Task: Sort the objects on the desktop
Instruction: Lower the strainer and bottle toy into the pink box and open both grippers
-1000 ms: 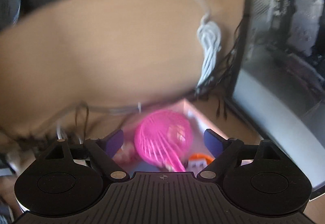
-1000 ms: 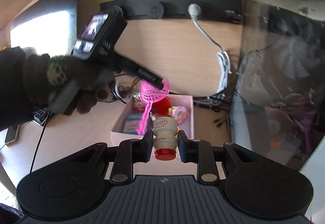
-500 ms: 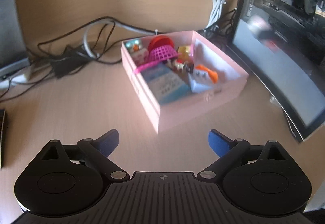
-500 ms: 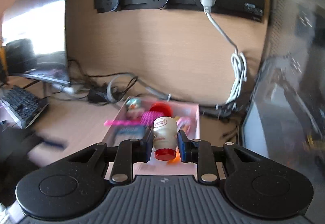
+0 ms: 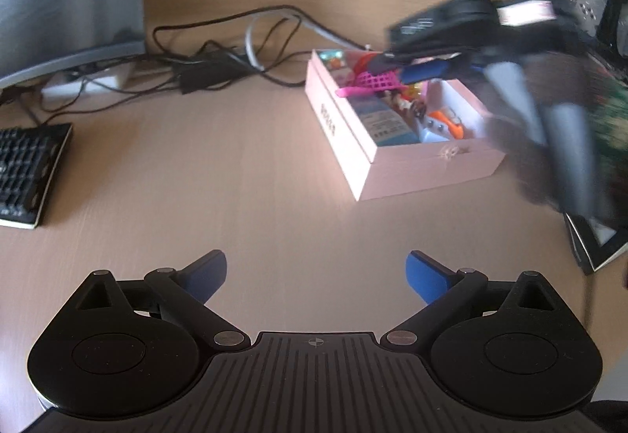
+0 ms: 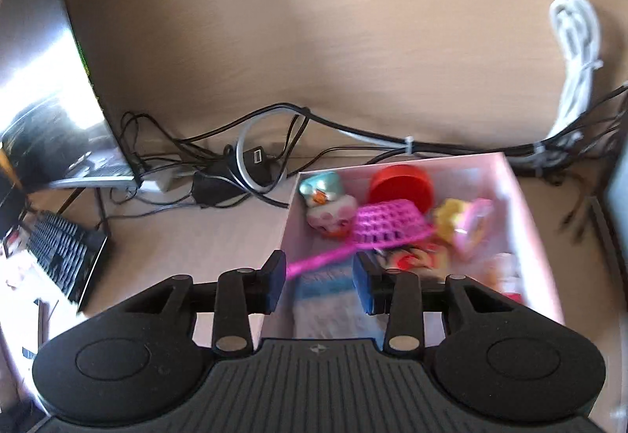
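Just now the right hand-held gripper hangs over the near left part of the pink box, its blue pads parted a little; its jaws have just been opening, and no thing is pinched between them. Below the gap lie a pale blue packet and the handle of the pink mesh scoop, whose head rests across the toys in the middle of the box. A red round cap sits at the far wall of the box, a teal-and-white toy in its far left corner, and a yellow-and-pink toy toward its right side. A small bottle-like shape shows blurred by the right wall; what it is I cannot tell for sure. The left hand-held gripper is spread wide with nothing between its pads, over bare tabletop well apart from the box, which stands toward the tabletop's far right part. From that view the right gripper and the person's dark-gloved hand reach over the box, blurred. A keyboard lies at the left edge, and tangled cables run along the far edge.
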`<state>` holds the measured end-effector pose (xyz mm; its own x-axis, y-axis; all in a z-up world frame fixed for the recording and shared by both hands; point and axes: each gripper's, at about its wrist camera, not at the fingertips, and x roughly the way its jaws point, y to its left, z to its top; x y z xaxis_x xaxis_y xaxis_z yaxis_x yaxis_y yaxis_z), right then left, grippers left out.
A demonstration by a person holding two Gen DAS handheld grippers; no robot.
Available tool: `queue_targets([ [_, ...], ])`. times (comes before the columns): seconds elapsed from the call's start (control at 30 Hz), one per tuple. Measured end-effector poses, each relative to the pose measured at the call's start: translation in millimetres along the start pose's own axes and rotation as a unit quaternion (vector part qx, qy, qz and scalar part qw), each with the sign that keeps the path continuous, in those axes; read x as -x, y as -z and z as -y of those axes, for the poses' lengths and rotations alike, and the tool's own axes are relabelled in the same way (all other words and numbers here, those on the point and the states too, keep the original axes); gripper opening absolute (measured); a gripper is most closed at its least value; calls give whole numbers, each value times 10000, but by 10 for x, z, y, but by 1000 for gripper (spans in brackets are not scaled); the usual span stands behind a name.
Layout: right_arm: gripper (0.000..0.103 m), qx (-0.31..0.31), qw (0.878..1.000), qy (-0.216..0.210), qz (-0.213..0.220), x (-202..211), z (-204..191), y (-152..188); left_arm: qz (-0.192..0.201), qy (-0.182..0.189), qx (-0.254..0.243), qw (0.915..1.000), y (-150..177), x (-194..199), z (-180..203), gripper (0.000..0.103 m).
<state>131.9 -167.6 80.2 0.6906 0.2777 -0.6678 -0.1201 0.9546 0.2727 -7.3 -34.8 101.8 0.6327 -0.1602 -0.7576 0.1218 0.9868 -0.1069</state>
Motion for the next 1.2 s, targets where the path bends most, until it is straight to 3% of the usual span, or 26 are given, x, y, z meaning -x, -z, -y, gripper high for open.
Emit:
queue_targets([
  [0.2,37,530,9972,498,-194,-436,-161,-51,-46,-171,202,9996,51,31,-151,101],
  [0.37,34,792,9941,661,-337,-298,44,141,-104,-280,410,9987,70,9,-276,101],
  [0.5,36,811,9907,1061,-247,-158,190,262,-196,-216,383,9988,79,-54,-234,101],
  [0.63,37,521,9966,592,-241,55,252,310,-234,-168,174,9994,56,-122,-106,102],
  [0.7,45,491,9970,585,91,307,211,340,-209,-179,106,9996,42,-143,-60,102],
  [0.77,62,325,9955,777,433,572,253,405,-183,-173,124,9996,37,-158,-32,102],
  [0.83,65,170,9935,975,555,765,347,512,-196,-168,148,9996,43,-187,-17,102],
  [0.97,76,128,9955,889,305,898,419,793,-205,-380,111,9990,109,-255,-1,103],
  [1.1,83,497,9945,924,-71,781,243,1198,116,-701,-63,9975,271,-271,-13,103],
  [1.2,87,688,9924,957,-340,683,80,1512,278,-707,-144,9970,400,-295,-45,103],
])
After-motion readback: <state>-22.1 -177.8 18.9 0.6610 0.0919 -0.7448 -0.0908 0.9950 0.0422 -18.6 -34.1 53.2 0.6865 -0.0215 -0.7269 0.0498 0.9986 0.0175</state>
